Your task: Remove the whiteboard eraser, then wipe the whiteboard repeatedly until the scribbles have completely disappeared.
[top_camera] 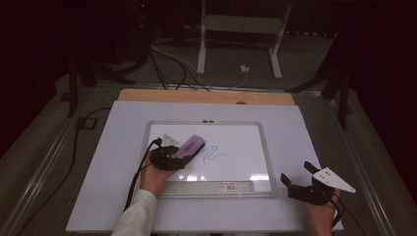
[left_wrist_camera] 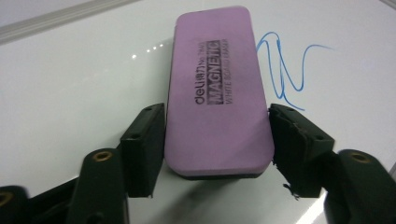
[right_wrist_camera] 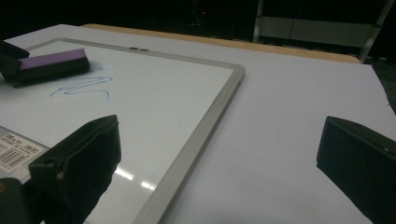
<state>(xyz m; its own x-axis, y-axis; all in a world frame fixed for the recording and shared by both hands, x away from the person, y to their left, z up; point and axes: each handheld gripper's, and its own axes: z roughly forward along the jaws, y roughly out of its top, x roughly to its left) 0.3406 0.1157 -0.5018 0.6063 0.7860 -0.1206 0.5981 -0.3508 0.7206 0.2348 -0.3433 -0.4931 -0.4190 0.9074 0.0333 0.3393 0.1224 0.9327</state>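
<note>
- A white sheet covered the tabletop (top_camera: 113, 162), with a strip of bare wood showing along its far edge; beyond it the room was dark, with cables on the floor and the white legs of a stand (top_camera: 239, 34).
- A whiteboard (top_camera: 255, 129) with a pale grey frame lay flat in the middle of the sheet, a barcode label at its near edge.
- A purple eraser (top_camera: 190, 145) sat on the left part of the whiteboard, its long axis running from near-left to far-right in the high view, with its far end just beside a blue scribble (top_camera: 214, 155).
- In the left gripper view the eraser (left_wrist_camera: 217, 88) pointed straight away from the camera, a rounded rectangular block with a darker layer underneath and black print reading "deli MAGNETIC WHITE BOARD ERASER" along its length.
- The left gripper (top_camera: 167, 158) had its jaws closed against the two long sides of the eraser near its near end, holding it on the whiteboard.
- The right gripper (top_camera: 301, 178) rested near the right front corner of the tabletop, off the whiteboard, jaws spread wide with nothing between them.
</note>
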